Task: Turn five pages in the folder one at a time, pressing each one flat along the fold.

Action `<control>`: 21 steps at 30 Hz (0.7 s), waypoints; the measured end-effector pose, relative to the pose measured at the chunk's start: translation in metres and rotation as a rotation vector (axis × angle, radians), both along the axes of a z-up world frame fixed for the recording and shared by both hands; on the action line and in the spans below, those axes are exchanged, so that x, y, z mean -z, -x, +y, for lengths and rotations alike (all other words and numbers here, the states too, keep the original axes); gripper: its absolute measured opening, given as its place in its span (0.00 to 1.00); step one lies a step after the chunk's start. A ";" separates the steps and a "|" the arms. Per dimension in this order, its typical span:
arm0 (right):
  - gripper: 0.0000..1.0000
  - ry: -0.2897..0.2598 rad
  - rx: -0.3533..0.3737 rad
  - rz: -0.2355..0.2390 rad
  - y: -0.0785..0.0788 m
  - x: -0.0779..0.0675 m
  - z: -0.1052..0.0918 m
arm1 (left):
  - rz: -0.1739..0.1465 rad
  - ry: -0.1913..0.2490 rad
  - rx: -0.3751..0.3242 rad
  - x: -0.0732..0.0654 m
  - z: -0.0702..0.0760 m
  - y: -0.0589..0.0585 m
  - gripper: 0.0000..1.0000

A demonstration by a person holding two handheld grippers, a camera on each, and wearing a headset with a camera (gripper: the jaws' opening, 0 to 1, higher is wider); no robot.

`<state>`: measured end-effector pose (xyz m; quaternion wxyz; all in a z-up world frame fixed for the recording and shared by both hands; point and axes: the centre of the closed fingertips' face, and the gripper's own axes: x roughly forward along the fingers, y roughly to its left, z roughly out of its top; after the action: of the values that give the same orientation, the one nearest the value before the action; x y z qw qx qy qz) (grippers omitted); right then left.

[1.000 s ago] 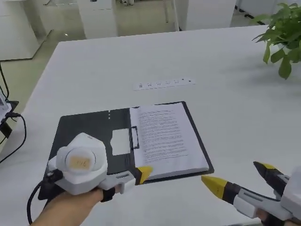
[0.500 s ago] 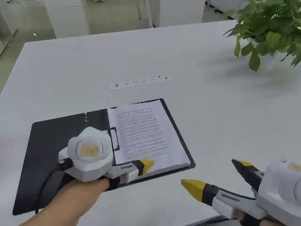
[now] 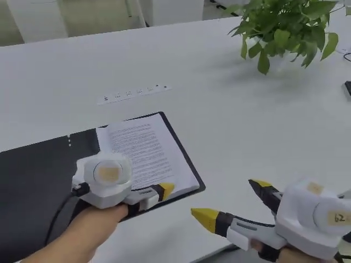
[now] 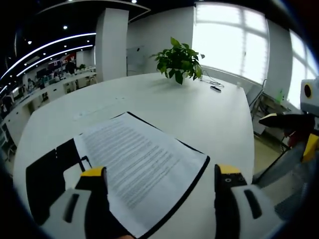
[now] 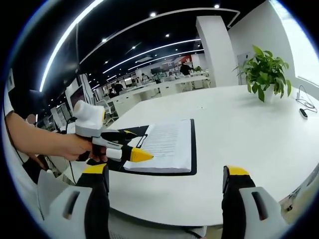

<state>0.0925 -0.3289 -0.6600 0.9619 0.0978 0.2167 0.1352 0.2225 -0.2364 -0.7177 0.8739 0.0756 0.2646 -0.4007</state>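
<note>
Head view: a matte black folder lies open flat on the smooth white tabletop, a printed page on its right half. The left gripper is at its near edge. The right gripper, marked "62", is near right, yellow-tipped jaws wide apart and empty.

Left gripper view: the left gripper's jaws are spread wide, gripping nothing, straddling the page's near corner.

Right gripper view: the right gripper's jaws gape, empty; the text is too small to read.
</note>
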 end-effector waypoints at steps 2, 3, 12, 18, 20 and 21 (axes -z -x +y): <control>0.94 -0.001 0.006 0.002 0.001 0.002 -0.001 | -0.012 -0.006 0.012 0.004 -0.007 -0.002 0.87; 0.94 -0.001 0.008 0.000 0.001 0.001 -0.001 | -0.015 -0.012 0.011 0.008 -0.011 -0.004 0.88; 0.94 0.010 0.020 -0.007 0.001 0.001 0.000 | -0.007 -0.031 -0.010 0.031 -0.026 -0.015 0.84; 0.94 0.010 0.041 -0.011 0.001 0.001 -0.002 | -0.012 -0.054 -0.055 0.047 -0.029 -0.026 0.78; 0.94 0.009 0.045 -0.016 0.001 0.000 -0.002 | -0.008 -0.060 -0.072 0.051 -0.029 -0.029 0.77; 0.94 0.009 0.046 -0.016 0.001 0.000 -0.002 | 0.000 -0.060 -0.081 0.055 -0.031 -0.029 0.76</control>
<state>0.0919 -0.3313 -0.6604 0.9669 0.0972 0.2072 0.1130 0.2517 -0.2670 -0.7731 0.8868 0.0910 0.2793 -0.3567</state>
